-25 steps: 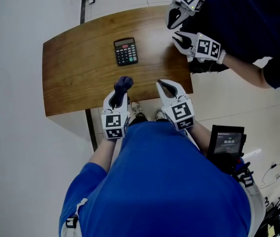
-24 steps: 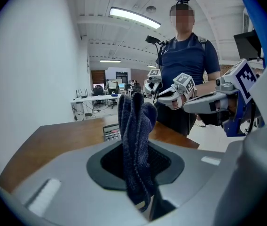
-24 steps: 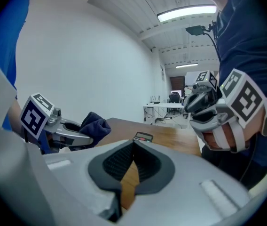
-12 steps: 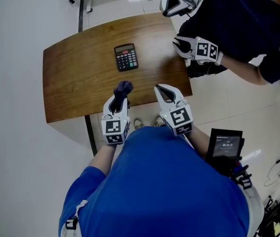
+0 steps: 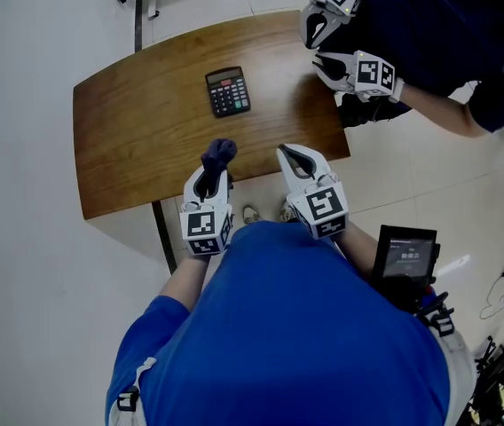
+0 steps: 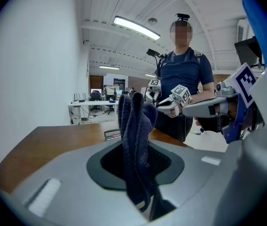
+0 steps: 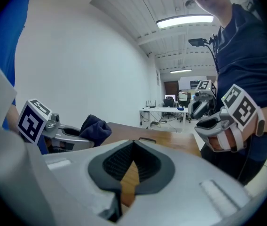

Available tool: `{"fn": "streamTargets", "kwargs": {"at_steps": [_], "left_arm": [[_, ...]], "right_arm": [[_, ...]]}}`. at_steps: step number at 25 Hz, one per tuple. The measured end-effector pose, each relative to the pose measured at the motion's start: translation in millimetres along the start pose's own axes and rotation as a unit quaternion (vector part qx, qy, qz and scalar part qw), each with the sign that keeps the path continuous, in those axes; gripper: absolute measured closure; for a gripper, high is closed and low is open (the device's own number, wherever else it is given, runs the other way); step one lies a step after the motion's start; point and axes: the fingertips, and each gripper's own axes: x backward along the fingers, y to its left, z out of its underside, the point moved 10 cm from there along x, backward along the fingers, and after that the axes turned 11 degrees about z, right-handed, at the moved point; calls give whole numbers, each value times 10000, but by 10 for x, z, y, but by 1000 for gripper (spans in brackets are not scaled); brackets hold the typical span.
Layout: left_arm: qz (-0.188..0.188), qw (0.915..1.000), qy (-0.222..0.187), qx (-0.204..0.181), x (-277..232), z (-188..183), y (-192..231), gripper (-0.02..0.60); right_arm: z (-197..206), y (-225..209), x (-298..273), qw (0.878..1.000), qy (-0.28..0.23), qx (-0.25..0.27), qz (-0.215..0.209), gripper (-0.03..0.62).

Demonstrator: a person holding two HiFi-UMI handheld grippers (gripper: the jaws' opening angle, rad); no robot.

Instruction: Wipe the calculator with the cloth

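**Q:** Where is the calculator, and which way does it lie?

**A:** The calculator (image 5: 228, 91) lies flat on a brown wooden table (image 5: 137, 140), toward the far middle of the top. Its long axis runs near to far, turned slightly. The display end points to the far edge and the keys face the person wearing the camera. Nothing touches it.

**Q:** What are the two grippers doing?

**A:** The left gripper (image 5: 213, 176) is over the near edge of the table, its jaws clenched on a dark blue cloth (image 5: 220, 152). The cloth stands out of the jaws in a bunched wad that points toward the calculator, with bare wood between the two. The right gripper (image 5: 291, 157) is just to the right, also at the near edge. Its jaws meet tip to tip with nothing between them, and only the tabletop shows through the gap behind the tips.

**Q:** Is anyone else there?

**A:** Yes. A second person (image 5: 429, 16) in a dark blue top stands at the table's far right corner, holding another pair of grippers (image 5: 351, 71) near that corner. The wearer's bright blue shirt fills the near part of the head view.
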Motion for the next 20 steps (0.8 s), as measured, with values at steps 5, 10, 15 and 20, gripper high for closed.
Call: {"fn": "streamTargets", "kwargs": {"at_steps": [5, 10, 15, 20], "left_arm": [[48, 10000, 6, -28, -14, -30, -11, 489], [99, 9999, -8, -50, -48, -53, -10, 488], [148, 9999, -7, -85, -47, -74, 1, 488], [157, 9998, -12, -84, -48, -101, 3, 488]], "right_arm": [[-10, -3, 13, 10000, -42, -30, 63, 591], [20, -30, -1, 9999, -38, -67, 104, 591], [-8, -24, -3, 9999, -27, -80, 104, 591], [-58, -11, -25, 9999, -107, -80, 102, 592]]}}
